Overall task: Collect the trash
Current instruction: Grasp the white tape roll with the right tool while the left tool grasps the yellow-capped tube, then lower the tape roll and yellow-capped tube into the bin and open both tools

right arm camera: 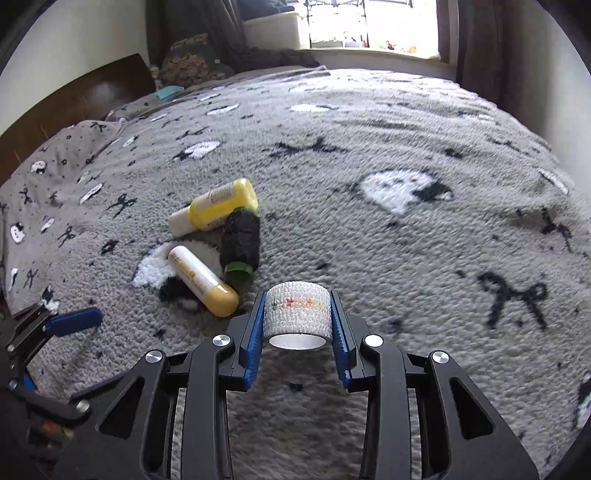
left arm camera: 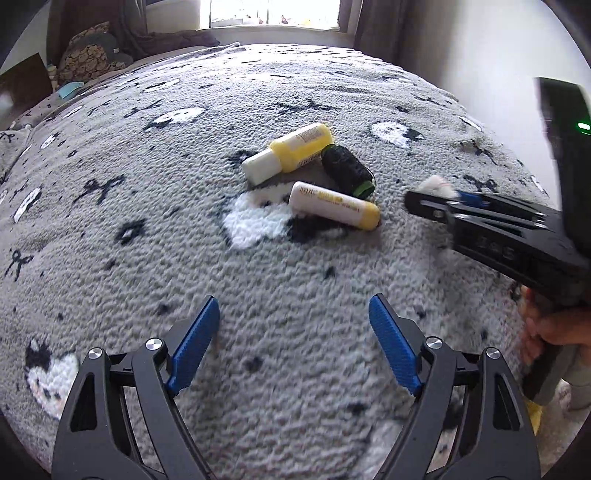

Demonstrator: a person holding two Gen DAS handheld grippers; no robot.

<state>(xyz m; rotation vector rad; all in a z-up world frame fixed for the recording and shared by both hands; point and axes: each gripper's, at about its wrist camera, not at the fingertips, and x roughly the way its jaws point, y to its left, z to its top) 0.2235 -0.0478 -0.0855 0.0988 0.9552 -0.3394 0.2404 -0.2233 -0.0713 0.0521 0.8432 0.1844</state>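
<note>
Surface: bed (right arm camera: 369, 155) covered by a grey fleecy blanket patterned with black bows and white ghost shapes.
Right gripper (right arm camera: 298, 325): blue ribbed fingers (right arm camera: 255, 343) pinching a short white roll of woven bandage tape with a faint coloured stripe (right arm camera: 297, 312), one pad flat on each side.
Tape roll position: between the right fingers, hollow core facing the camera; just above the blanket or resting on it, hard to say from this angle.
Tape roll in left wrist view: only a white blurred tip showing at the end of the right gripper (left arm camera: 439, 188).
Left gripper (left arm camera: 293, 343): blue fingers (left arm camera: 195, 343) spread wide, nothing between them, poised over bare blanket.
Hand: part of a person's hand (left arm camera: 554, 328) gripping the right gripper's handle at the right edge of the left wrist view.
Cluster: three items lying together mid-bed, left of the tape roll in the right wrist view.
Yellow plastic bottle with white cap (right arm camera: 218, 210): on its side, farthest from the cameras, touching the spool.
Black thread spool with green end (right arm camera: 240, 247): lying beside the bottle, green end toward the right gripper.
White tube with yellow cap (right arm camera: 203, 282): lying on a white ghost patch, near the right gripper's left finger.
Background: dark wooden headboard (right arm camera: 74, 107), patterned cushion (right arm camera: 188, 64), bright window (right arm camera: 373, 22) with dark curtains.
</note>
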